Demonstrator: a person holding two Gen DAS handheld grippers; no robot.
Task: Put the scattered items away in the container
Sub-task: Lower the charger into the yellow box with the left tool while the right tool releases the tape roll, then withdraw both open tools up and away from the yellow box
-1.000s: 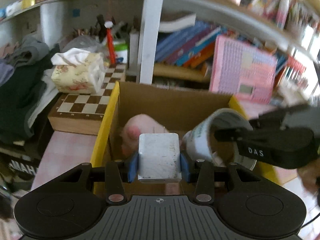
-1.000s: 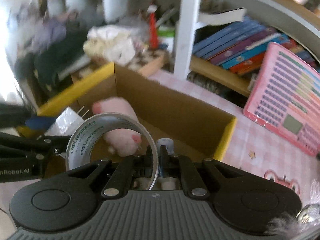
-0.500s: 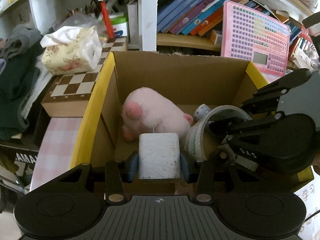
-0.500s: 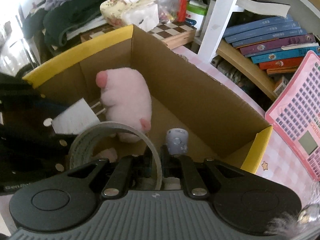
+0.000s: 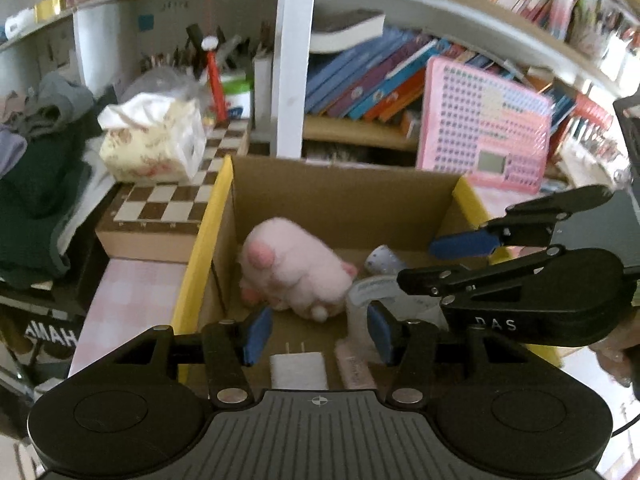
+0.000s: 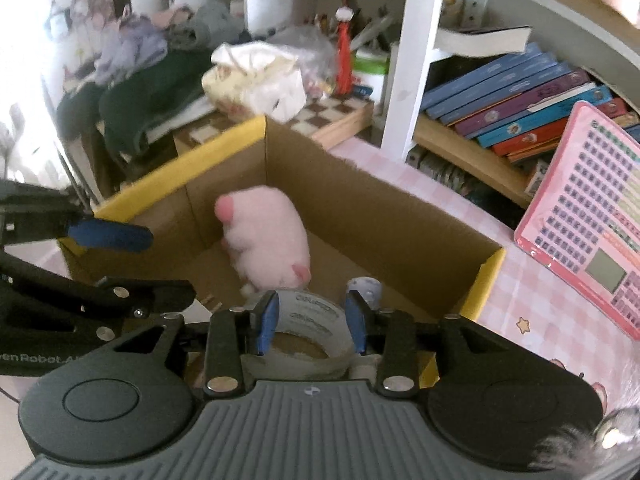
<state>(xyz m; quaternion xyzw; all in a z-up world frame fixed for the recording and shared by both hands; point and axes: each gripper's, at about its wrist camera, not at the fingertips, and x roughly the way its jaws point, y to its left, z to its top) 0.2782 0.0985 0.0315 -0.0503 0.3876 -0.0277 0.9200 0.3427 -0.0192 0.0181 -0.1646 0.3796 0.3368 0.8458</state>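
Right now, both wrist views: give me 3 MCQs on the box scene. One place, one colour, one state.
1. Where does the white plug adapter lie?
A on the chessboard
B on the cardboard box floor
C on the bookshelf

2. What colour is the plush toy?
A pink
B green
C brown

3. How do the left tongs stand?
A clamped on the adapter
B clamped on the tape roll
C opening, pads clear of the adapter

Key: B, it rests on the floor below the pads; A, pink all over; C, gaps show either side.
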